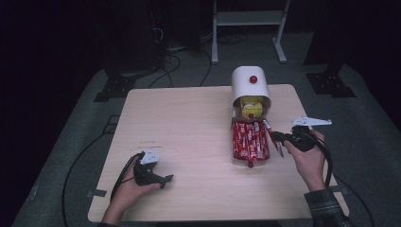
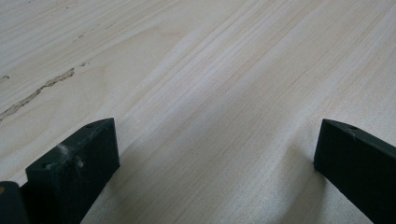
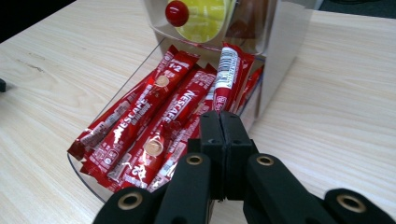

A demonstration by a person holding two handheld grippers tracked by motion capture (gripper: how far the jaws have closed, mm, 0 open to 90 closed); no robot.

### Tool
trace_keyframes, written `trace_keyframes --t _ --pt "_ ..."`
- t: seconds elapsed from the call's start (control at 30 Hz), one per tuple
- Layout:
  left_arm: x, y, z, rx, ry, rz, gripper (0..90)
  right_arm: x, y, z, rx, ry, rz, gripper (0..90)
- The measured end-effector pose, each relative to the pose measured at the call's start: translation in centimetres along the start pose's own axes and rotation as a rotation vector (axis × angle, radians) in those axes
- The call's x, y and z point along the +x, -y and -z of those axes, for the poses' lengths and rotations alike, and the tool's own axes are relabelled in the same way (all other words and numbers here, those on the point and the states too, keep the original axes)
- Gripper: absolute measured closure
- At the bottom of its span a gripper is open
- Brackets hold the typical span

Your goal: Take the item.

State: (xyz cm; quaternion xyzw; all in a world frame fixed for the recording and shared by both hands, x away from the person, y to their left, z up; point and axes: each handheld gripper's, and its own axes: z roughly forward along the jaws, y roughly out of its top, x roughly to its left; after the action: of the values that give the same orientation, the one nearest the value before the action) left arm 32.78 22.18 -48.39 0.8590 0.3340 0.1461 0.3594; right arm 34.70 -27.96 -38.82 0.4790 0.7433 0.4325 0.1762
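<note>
The right claw (image 3: 219, 122) is pressed fully together, and 1 red coffee stick (image 3: 227, 77) rises right behind its tips. From the right gripper view it seems pinched at its lower end, but the contact itself is hidden by the jaws, so I cannot be sure. In the high view a stick (image 1: 279, 146) lies beside the same claw (image 1: 275, 137), at the right edge of the pile.

The other sticks (image 3: 144, 130) lie in a clear tray (image 3: 84, 179) at the mouth of a white dispenser (image 1: 243, 78), which stands on the far part of the counter (image 1: 189, 123). A red knob (image 3: 177, 12) and a yellow disc (image 3: 205, 18) show in its opening.

I judge these sticks to be very light, thin and soft: a foil sleeve with powder inside, which bends easily and is glossy, so rather slippery. The flat sealed end is the best place to hold, because there the foil is stiff and nothing shifts inside. A grip on the middle may squash the powder aside and let the stick slide or fold. Pulling should be slow, since neighbours overlap it and may follow.

The left claw (image 2: 215, 154) is spread wide and holds nothing; it rests low over the bare counter, well apart from the tray, near the front left (image 1: 163, 178).
</note>
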Motion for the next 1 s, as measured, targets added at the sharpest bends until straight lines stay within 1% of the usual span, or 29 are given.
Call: trace_keyframes --t 0.4,0.5,0.7,1.0 --pt "0.0 0.0 0.0 0.0 0.0 0.0 0.0 -1.3 0.5 1.2 -0.012 0.041 -0.009 88.7" --pt "0.0 0.0 0.0 0.001 0.0 0.0 0.0 -1.8 0.7 1.3 -0.011 0.051 -0.023 88.7" --pt "0.0 0.0 0.0 0.001 0.0 0.0 0.0 -2.4 1.0 1.1 -0.005 0.061 -0.029 88.7" --pt "0.0 0.0 0.0 0.002 0.0 -0.001 0.0 -3.4 1.8 0.2 0.013 0.078 -0.046 88.7"
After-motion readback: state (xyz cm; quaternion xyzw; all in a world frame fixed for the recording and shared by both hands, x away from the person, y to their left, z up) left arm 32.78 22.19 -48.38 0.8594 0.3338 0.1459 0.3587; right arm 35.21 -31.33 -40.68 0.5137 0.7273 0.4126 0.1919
